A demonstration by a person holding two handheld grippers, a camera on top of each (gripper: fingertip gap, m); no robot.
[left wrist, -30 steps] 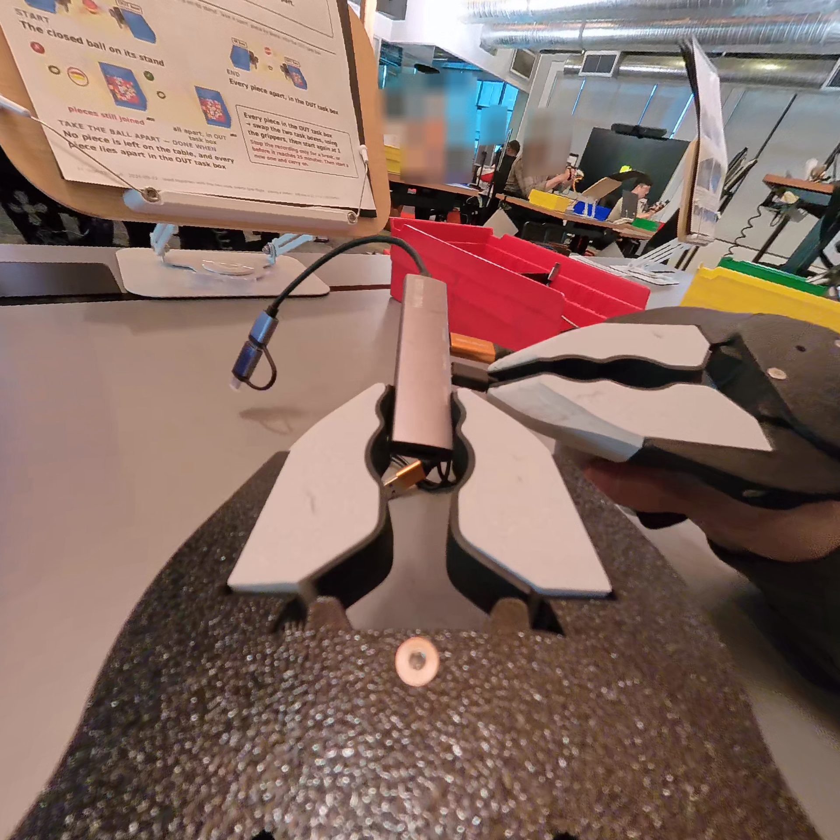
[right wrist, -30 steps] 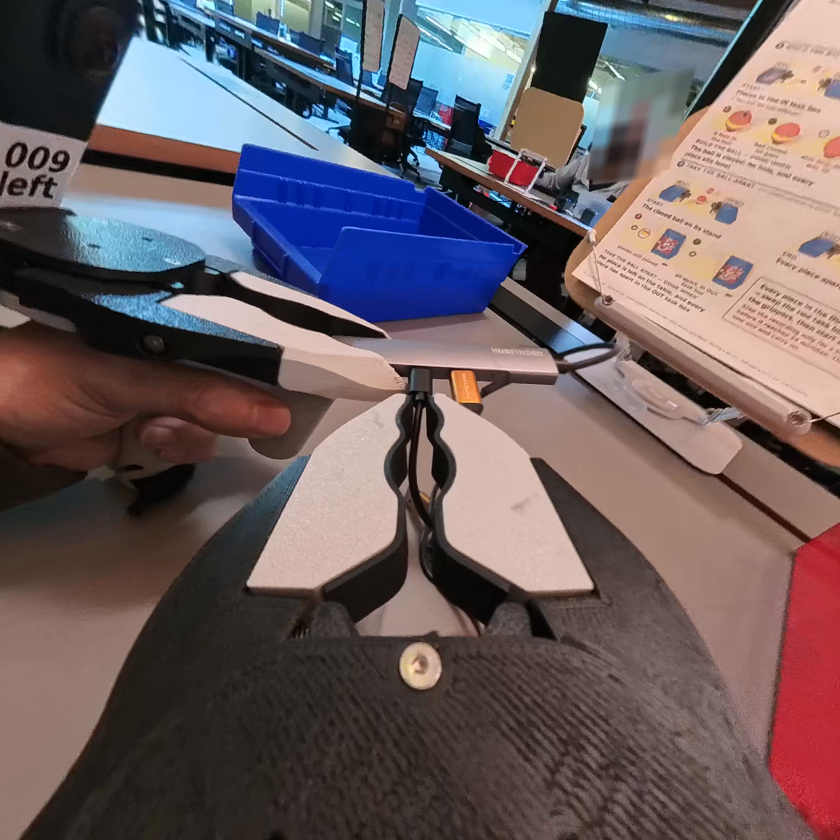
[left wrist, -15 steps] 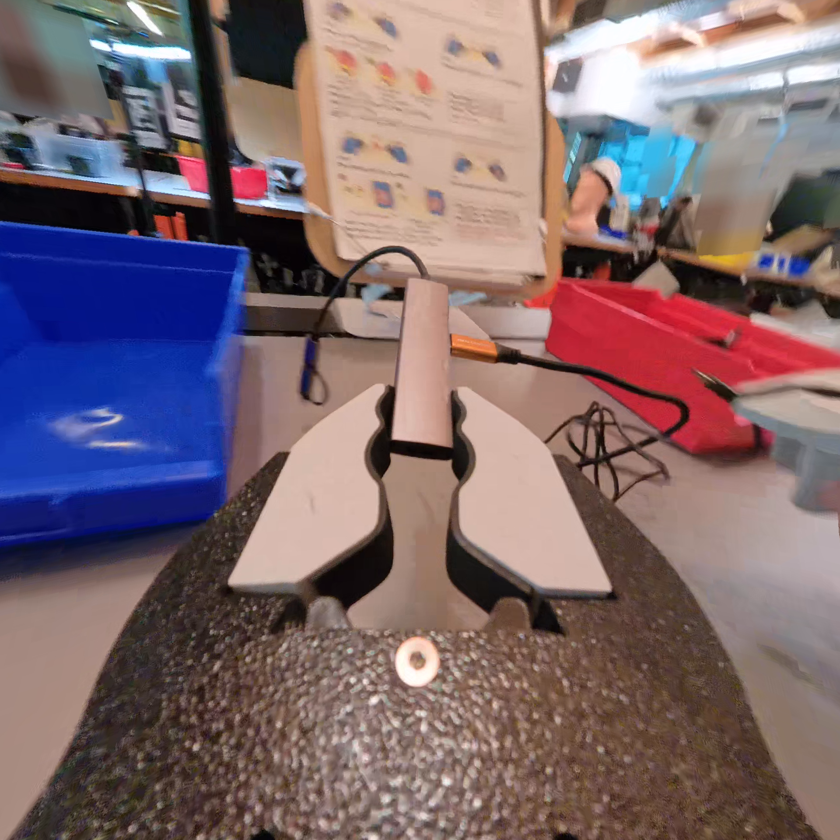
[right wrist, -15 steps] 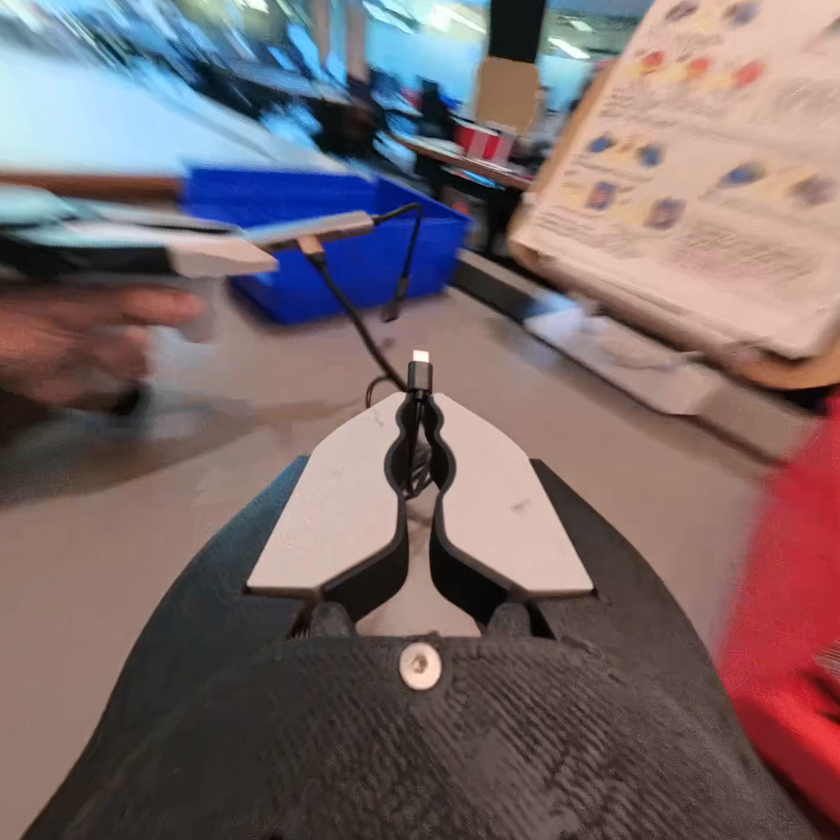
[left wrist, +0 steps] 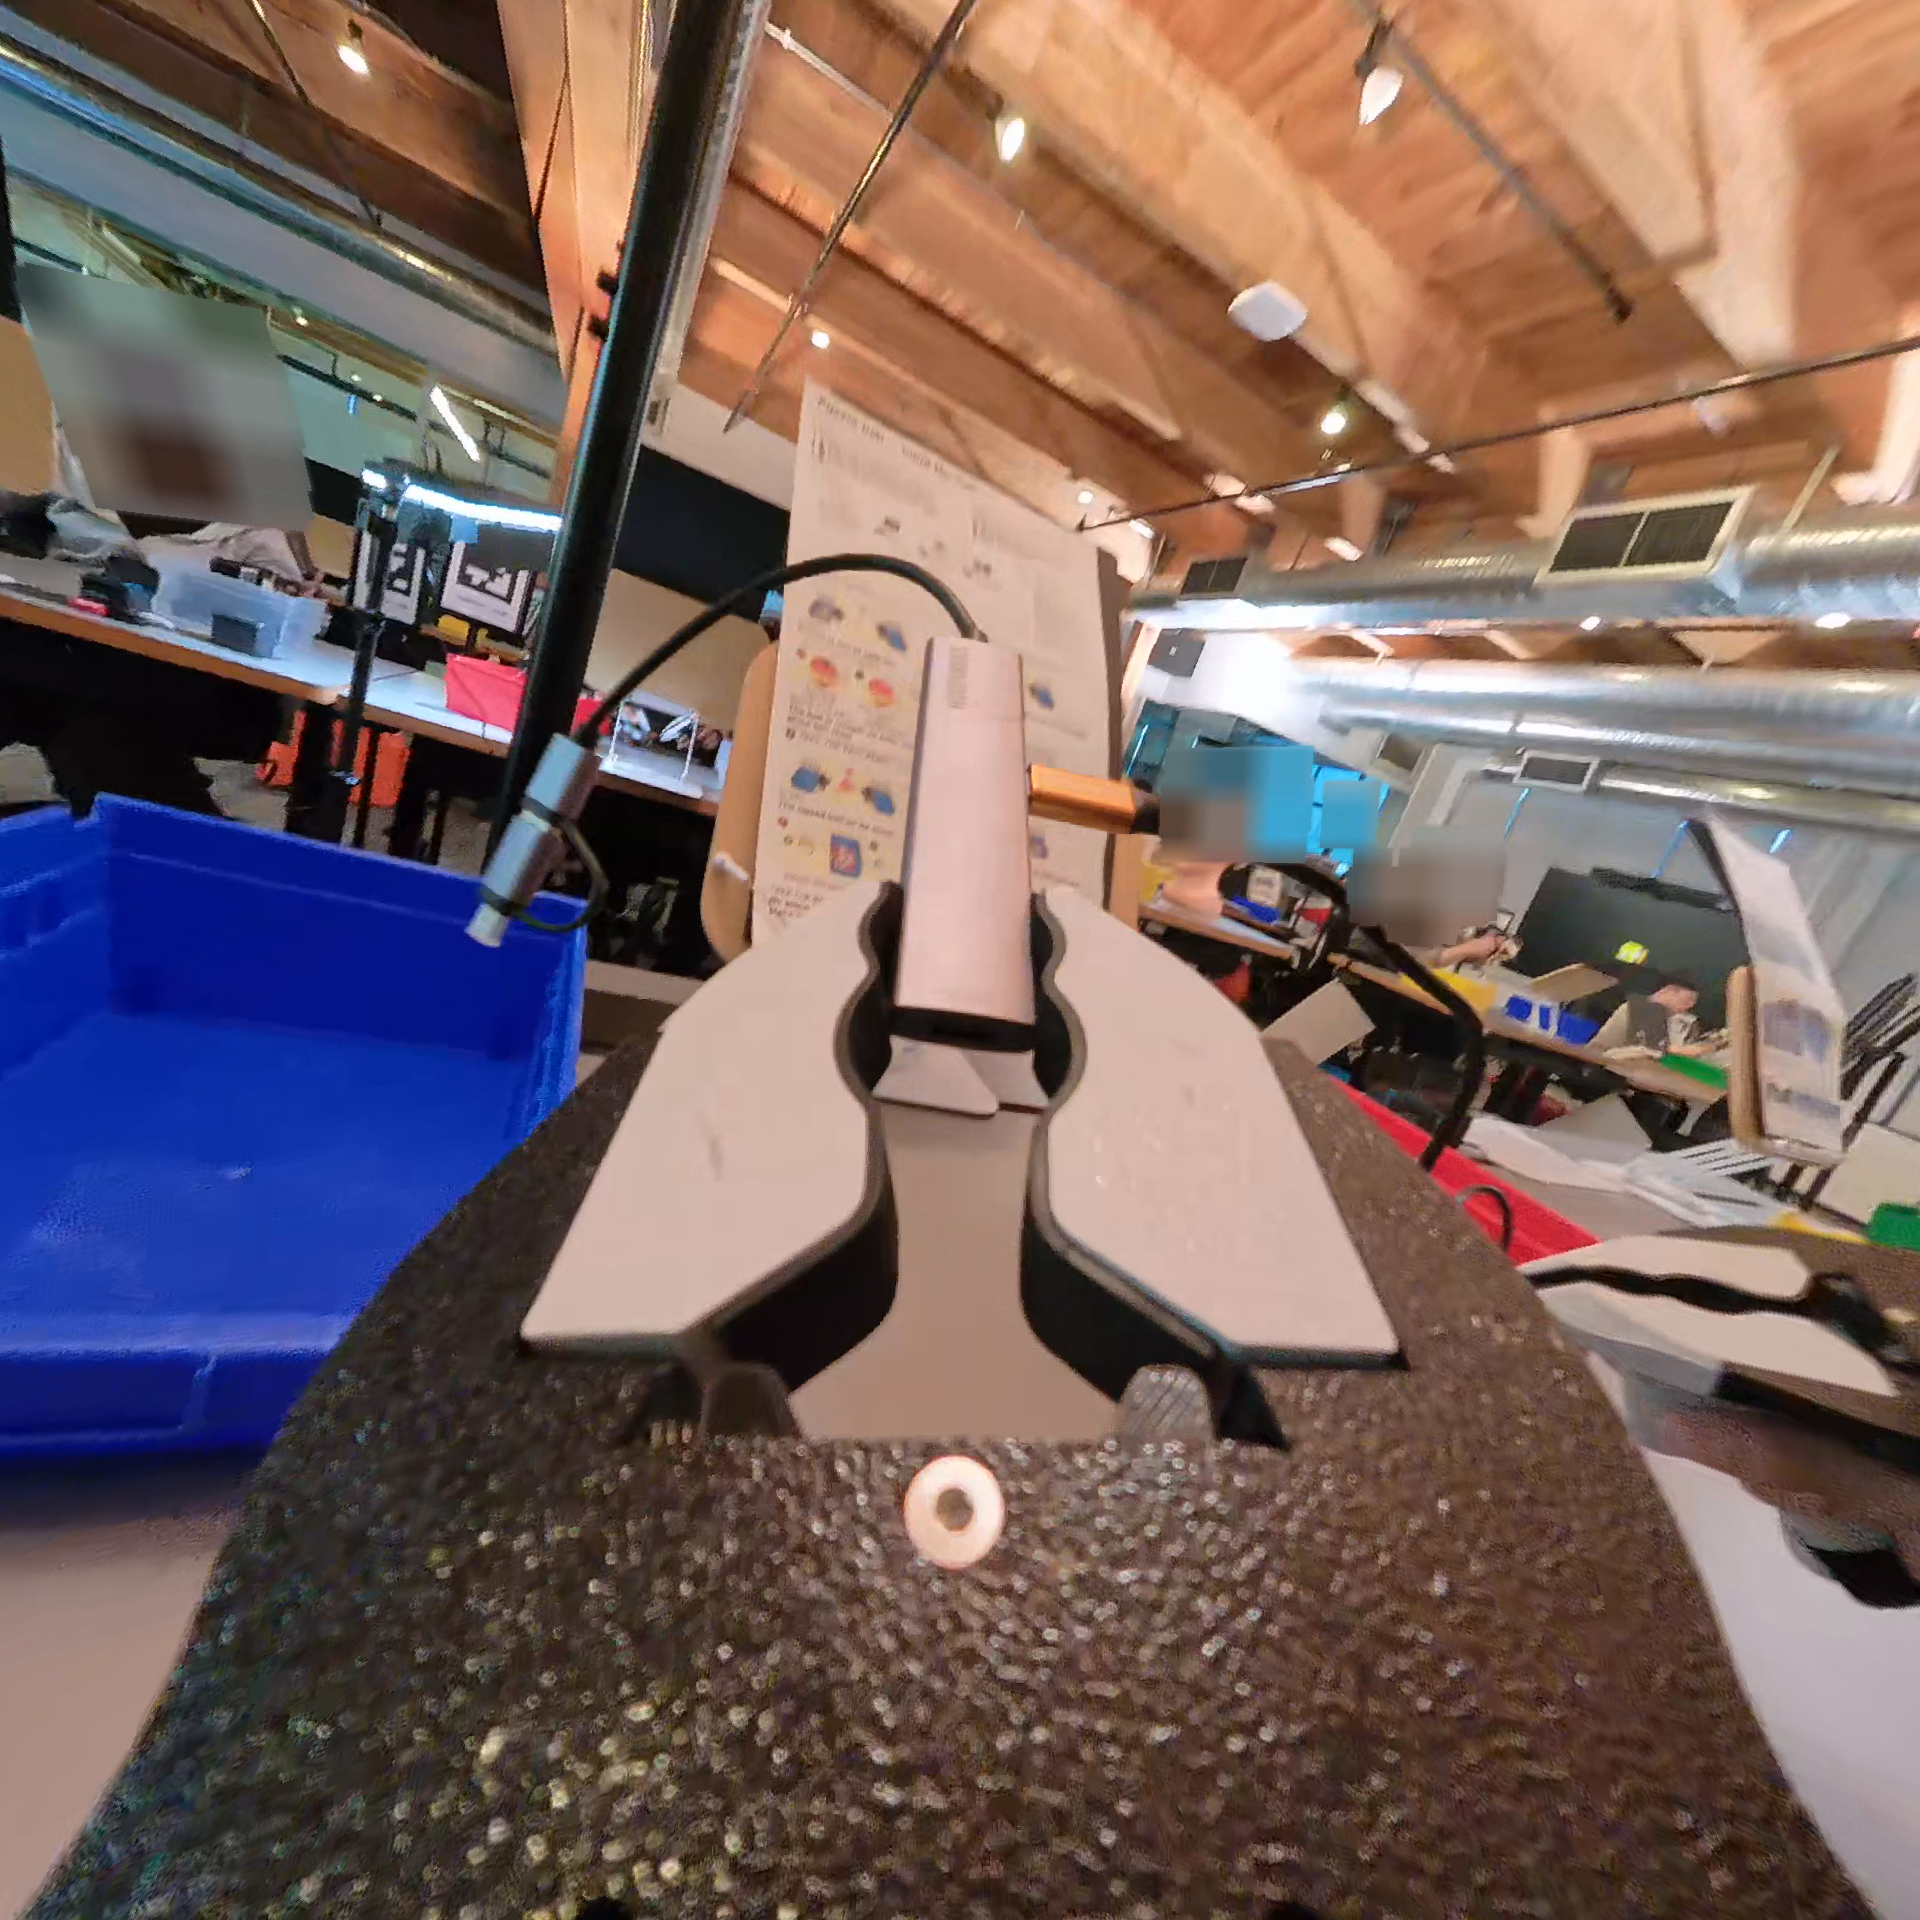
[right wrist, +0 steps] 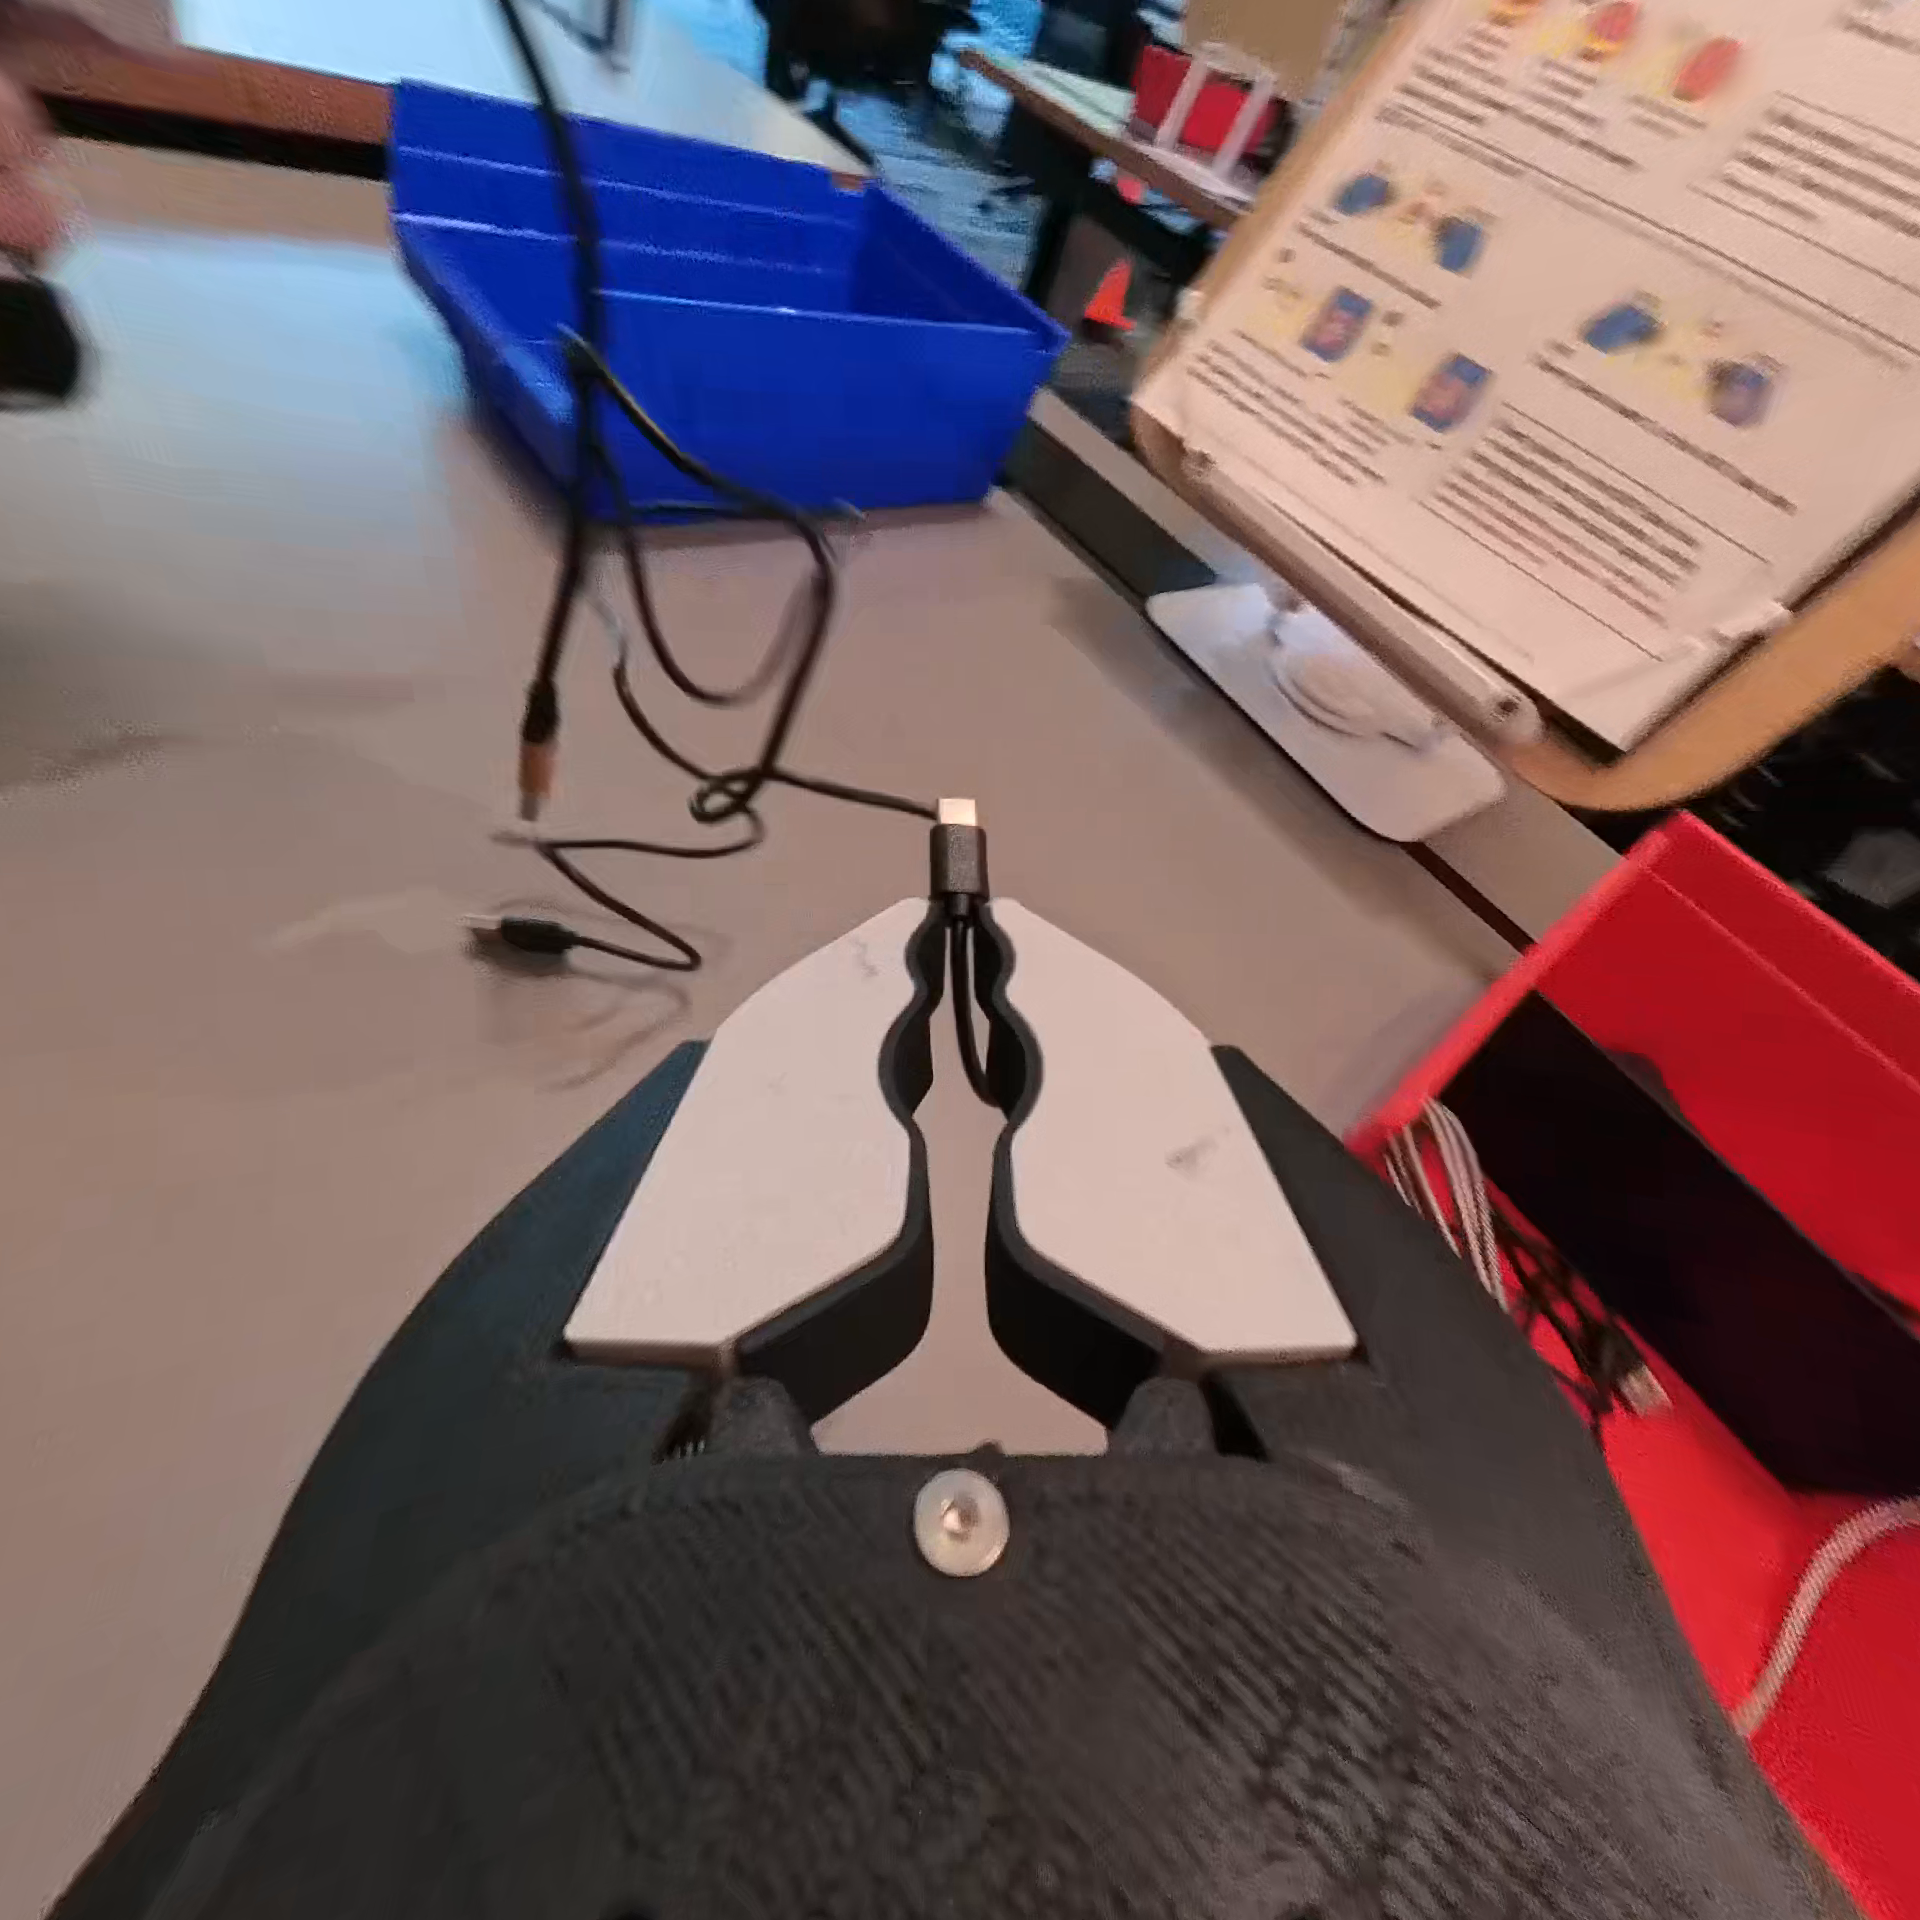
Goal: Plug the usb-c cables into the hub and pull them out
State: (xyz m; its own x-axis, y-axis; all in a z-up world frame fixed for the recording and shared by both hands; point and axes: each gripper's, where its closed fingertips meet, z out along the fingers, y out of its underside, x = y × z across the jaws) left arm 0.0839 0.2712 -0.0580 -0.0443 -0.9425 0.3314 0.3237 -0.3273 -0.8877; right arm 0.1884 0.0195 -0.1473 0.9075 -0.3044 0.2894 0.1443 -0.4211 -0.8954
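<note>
Pinching the hub upright, left claw; right claw clamps black cable plug at its tips

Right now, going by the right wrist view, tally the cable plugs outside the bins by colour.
Black plugs: 2, the held black plug in the right gripper and the loose black plug lying on the table
Orange plugs: 1, the orange plug ending a hanging cable
Total: 3
</note>
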